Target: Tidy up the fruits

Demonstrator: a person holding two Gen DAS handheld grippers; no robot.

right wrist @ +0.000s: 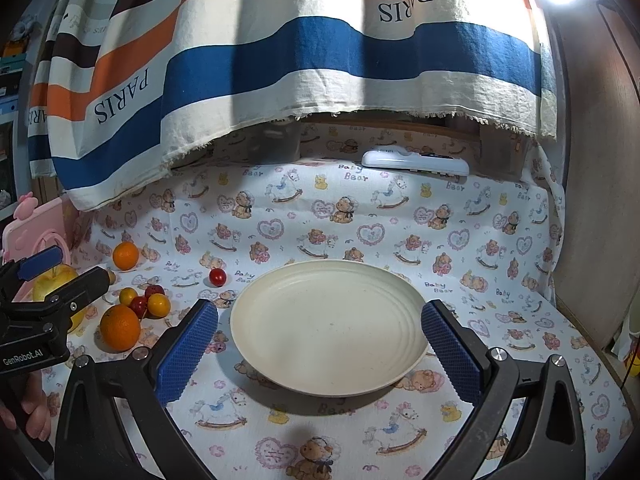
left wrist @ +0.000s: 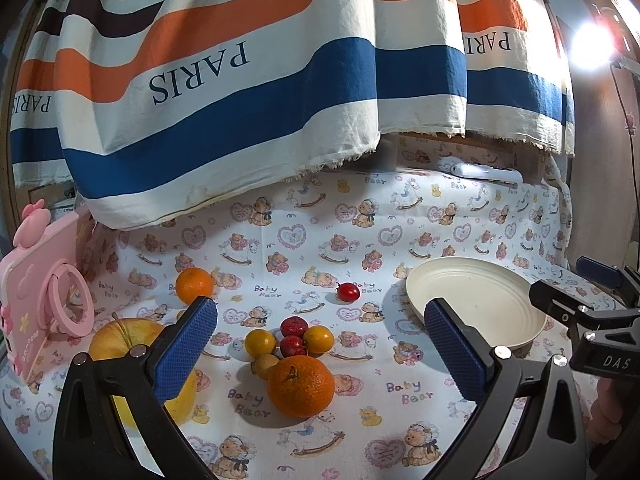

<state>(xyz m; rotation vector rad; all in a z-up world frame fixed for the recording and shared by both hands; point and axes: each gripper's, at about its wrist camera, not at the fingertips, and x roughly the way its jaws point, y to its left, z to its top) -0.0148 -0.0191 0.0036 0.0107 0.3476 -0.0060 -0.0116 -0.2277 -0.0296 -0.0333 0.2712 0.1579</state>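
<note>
Two grippers, both spread wide with nothing between the pads. My left gripper (left wrist: 320, 334) hangs over the fruit cluster; its left finger cuts off part of the yellow apple (left wrist: 120, 344), so the apple's full outline is hidden. My right gripper (right wrist: 320, 338) straddles the cream plate (right wrist: 332, 384), pads clear of the rim on both sides.

Fruit sits toward the left edge of the table, on the bear-print cloth (left wrist: 320, 240): large orange (left wrist: 301, 386) nearest me, dimpled skin; behind it a tight bunch of small red and yellow round fruits (left wrist: 294, 338), touching each other, type hard to tell. A tan one is half hidden behind the orange. Smaller orange (left wrist: 194, 285) further back-left, glossy cherry tomato (left wrist: 348, 292) alone mid-table. Plate is ribbed, matte, empty, toward the right edge.

Striped curtain (left wrist: 260, 80) covers the back edge. Lamp glare (left wrist: 592, 44) washes out the top right corner.
</note>
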